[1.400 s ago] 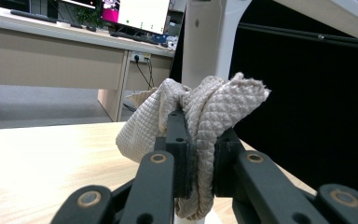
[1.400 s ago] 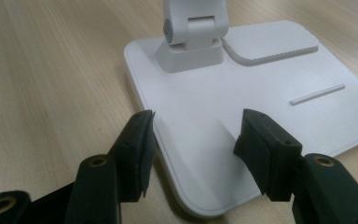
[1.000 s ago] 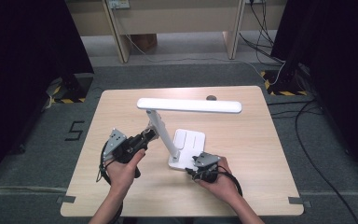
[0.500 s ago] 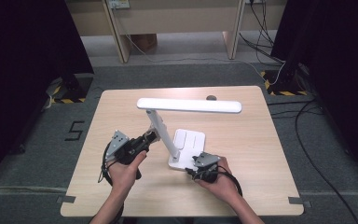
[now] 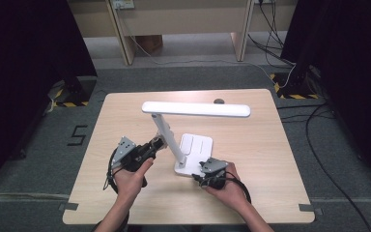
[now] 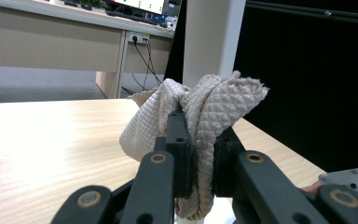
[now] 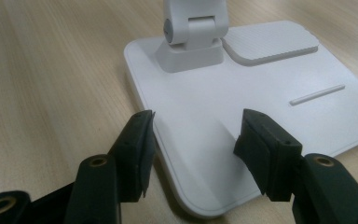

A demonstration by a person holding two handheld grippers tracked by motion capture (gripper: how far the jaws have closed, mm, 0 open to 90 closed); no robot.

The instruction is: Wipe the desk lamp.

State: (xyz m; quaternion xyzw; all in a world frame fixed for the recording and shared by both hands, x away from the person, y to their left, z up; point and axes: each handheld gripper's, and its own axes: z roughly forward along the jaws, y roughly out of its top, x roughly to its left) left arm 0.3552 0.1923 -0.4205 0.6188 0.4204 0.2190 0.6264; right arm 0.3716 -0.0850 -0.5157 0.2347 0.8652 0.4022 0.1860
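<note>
Wooden table (image 5: 270, 145), left tool (image 6: 198, 154) clamping cloth (image 6: 205, 107), right tool (image 7: 193, 140) open over lamp base (image 7: 242, 93)

My table (image 5: 270, 159) is evenly lit from overhead; darkness frames it at 3 and 9 o'clock, shadows soft, close views slightly blurred.

High view looks forward and down from the person's side onto the light wooden table (image 5: 125, 116). Left gripper view sits low, close up, facing level across the tabletop toward twelve o'clock. Right gripper view hovers close, tilted down on the white flat lamp base (image 7: 242, 107), shared with high view (image 5: 198, 145).
</note>
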